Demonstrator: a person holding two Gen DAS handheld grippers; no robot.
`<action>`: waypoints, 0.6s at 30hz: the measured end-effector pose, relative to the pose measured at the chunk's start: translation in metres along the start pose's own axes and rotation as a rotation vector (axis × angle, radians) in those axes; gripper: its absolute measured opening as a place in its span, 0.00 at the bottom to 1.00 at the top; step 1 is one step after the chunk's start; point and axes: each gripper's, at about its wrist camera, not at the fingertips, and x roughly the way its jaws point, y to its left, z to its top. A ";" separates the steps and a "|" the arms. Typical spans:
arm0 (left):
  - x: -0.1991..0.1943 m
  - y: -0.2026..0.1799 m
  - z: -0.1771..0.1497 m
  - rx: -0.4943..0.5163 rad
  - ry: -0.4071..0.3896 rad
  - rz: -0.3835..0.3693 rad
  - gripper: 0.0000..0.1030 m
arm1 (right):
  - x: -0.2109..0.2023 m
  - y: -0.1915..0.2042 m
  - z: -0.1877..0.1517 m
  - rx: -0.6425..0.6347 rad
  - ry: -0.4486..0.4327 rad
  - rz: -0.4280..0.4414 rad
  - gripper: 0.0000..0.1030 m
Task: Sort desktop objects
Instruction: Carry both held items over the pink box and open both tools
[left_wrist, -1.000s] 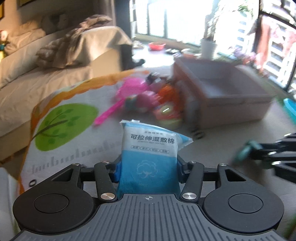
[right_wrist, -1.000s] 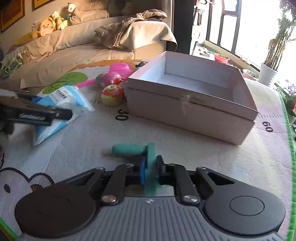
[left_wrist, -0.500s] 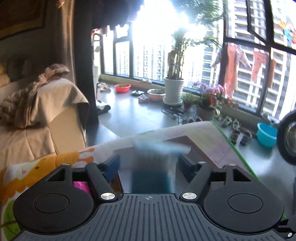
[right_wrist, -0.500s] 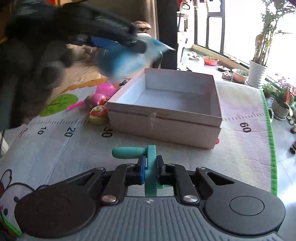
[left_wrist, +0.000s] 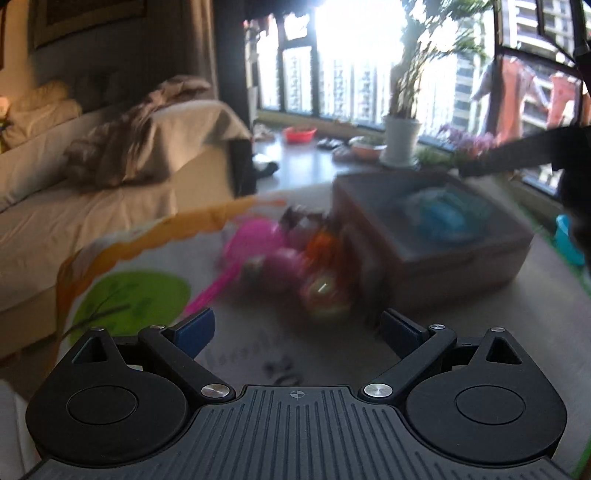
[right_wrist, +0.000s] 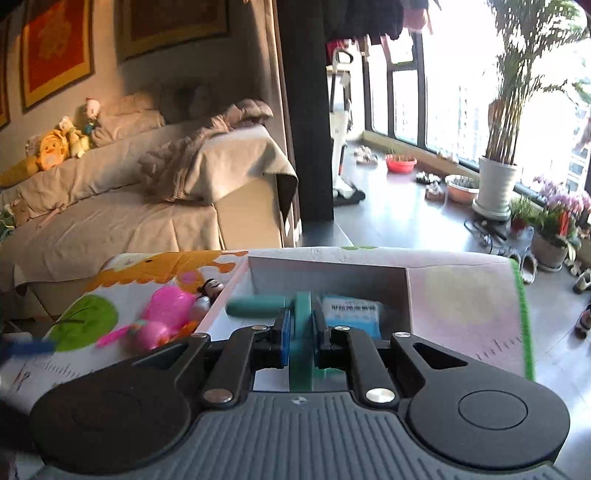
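Note:
The blue cotton-pad packet (left_wrist: 441, 216) lies inside the open pink box (left_wrist: 461, 254); it also shows in the right wrist view (right_wrist: 351, 314) on the box floor. My left gripper (left_wrist: 297, 326) is open and empty, back over the mat, short of the toy pile. My right gripper (right_wrist: 299, 326) is shut on a teal tool (right_wrist: 258, 306) with a rounded handle, held above the box's near wall (right_wrist: 218, 314).
A pile of pink and orange toys (left_wrist: 291, 254) lies left of the box on the printed mat (left_wrist: 129, 295). A sofa with blankets (right_wrist: 129, 206) stands behind. Potted plants (right_wrist: 496, 184) line the window. The mat's green edge (right_wrist: 524, 314) runs on the right.
My left gripper opened and dropped the blue packet into the box, then pulled back toward the toys. My right gripper carried the teal tool up over the box.

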 end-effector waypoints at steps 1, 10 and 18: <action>0.002 0.004 -0.004 0.002 0.009 0.009 0.97 | 0.005 0.004 0.000 -0.016 0.002 -0.013 0.15; 0.049 -0.001 0.000 -0.015 0.028 -0.056 0.95 | -0.008 0.021 -0.014 -0.077 0.025 0.010 0.28; 0.082 -0.025 0.002 0.093 0.019 -0.078 0.50 | 0.027 0.069 0.014 -0.136 0.149 0.141 0.28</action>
